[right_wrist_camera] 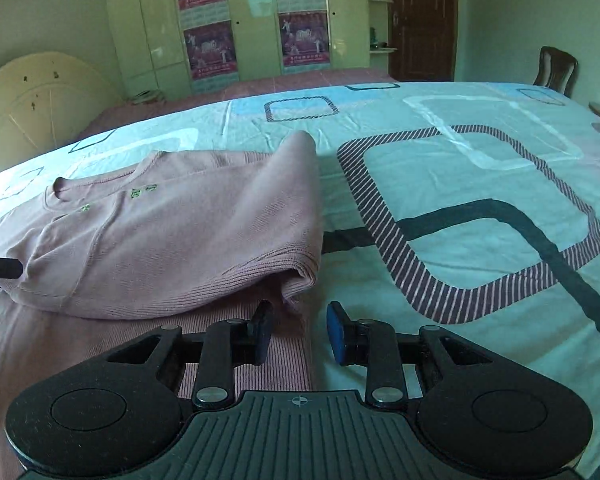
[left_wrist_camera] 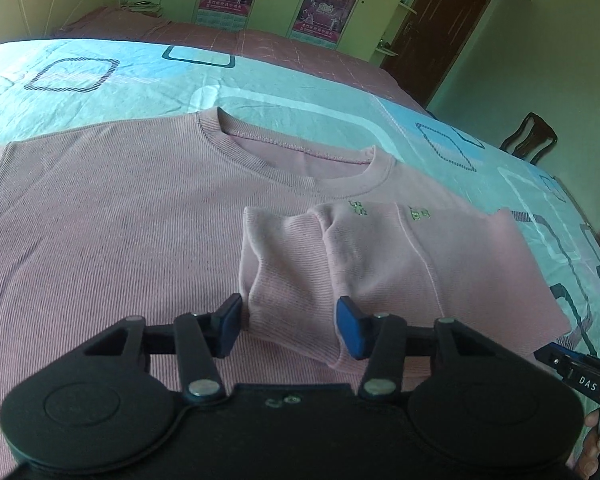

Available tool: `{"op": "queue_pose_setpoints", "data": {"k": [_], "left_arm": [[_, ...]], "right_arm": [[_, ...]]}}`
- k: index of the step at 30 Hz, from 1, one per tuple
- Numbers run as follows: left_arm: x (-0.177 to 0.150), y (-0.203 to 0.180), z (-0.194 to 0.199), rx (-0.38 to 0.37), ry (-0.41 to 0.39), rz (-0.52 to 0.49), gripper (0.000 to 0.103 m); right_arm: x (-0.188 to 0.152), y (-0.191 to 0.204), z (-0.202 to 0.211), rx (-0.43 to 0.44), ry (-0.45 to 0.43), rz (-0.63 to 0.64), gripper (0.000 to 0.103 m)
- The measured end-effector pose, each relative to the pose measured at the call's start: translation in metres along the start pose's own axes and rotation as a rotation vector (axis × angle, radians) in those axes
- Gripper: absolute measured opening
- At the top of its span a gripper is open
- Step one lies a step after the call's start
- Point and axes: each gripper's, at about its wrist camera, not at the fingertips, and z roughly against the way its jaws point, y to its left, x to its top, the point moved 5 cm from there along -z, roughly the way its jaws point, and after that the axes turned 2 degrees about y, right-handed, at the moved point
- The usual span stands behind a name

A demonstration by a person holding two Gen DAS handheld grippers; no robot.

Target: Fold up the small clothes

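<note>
A pink ribbed top [left_wrist_camera: 112, 224] lies flat on the bed, neckline away from me. Its right sleeve [left_wrist_camera: 380, 264] is folded in over the body, with small green stitching near the shoulder. My left gripper [left_wrist_camera: 290, 326] is open, its jaws standing either side of the sleeve cuff [left_wrist_camera: 296, 300] without pinching it. In the right wrist view the folded sleeve [right_wrist_camera: 180, 240] forms a raised hump. My right gripper [right_wrist_camera: 298, 334] is open and empty just in front of the fold's near corner [right_wrist_camera: 300, 280], over the top's right edge.
The bed sheet [right_wrist_camera: 480, 184] is light blue with square patterns and spreads wide to the right. A wooden chair [right_wrist_camera: 556, 66] stands past the far right edge. Wardrobes with posters [right_wrist_camera: 256, 20] and a door are behind.
</note>
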Motion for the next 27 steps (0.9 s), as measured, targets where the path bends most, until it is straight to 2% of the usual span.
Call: {"op": "queue_pose_setpoints", "data": {"k": [2,3,4,7,8,10,12,14,19,20,21,22,23,24,25,27], "left_arm": [[0.002,-0.001,-0.005,-0.015,0.005,0.002,0.020],[0.003,-0.001,-0.007,-0.020,0.010,0.003,0.006],[0.005,-0.001,-0.005,-0.026,0.001,0.007,0.006],[0.012,-0.002,0.026,-0.039,-0.162,-0.007,0.006],[0.013,-0.001,0.036,-0.034,-0.199,-0.010,0.006],[0.010,0.010,0.046,0.033,-0.244,-0.020,0.006],[0.001,0.029,0.037,0.099,-0.198,-0.001,0.006],[-0.010,0.050,0.026,0.086,-0.141,0.066,0.006],[-0.012,0.046,0.026,0.091,-0.161,0.043,0.007],[-0.011,0.047,0.026,0.085,-0.157,0.058,0.010],[-0.010,0.049,0.027,0.077,-0.152,0.073,0.020],[-0.011,0.053,0.030,0.066,-0.157,0.085,0.036],[-0.010,0.054,0.035,0.070,-0.175,0.079,0.047],[-0.010,0.056,0.040,0.091,-0.202,0.065,0.066],[-0.008,0.058,0.045,0.112,-0.232,0.046,0.069],[0.000,0.063,0.043,0.091,-0.228,0.039,0.067]], "right_arm": [[0.000,0.000,-0.005,-0.009,-0.005,0.010,0.030],[0.000,0.000,-0.005,-0.012,-0.007,0.015,0.029],[-0.001,0.000,-0.006,-0.018,-0.011,0.023,0.029],[-0.003,-0.002,-0.007,-0.025,-0.020,0.018,0.026],[-0.003,-0.004,-0.007,-0.029,-0.024,0.013,0.022],[-0.003,-0.005,-0.007,-0.029,-0.028,0.008,0.020],[-0.003,-0.005,-0.006,-0.032,-0.031,0.014,0.020],[-0.003,-0.005,-0.006,-0.033,-0.031,0.015,0.020],[-0.002,-0.004,-0.006,-0.032,-0.026,0.024,0.020],[-0.002,-0.004,-0.006,-0.029,-0.019,0.029,0.020],[-0.001,-0.003,-0.005,-0.019,-0.005,0.038,0.021],[0.001,-0.003,-0.001,0.003,0.008,0.048,0.021],[0.001,-0.005,0.006,0.032,0.002,0.052,0.021],[0.002,-0.007,0.014,0.056,-0.021,0.047,0.021],[0.005,-0.009,0.024,0.080,-0.048,0.041,0.021],[0.016,-0.012,0.031,0.101,-0.076,0.037,0.021]]}}
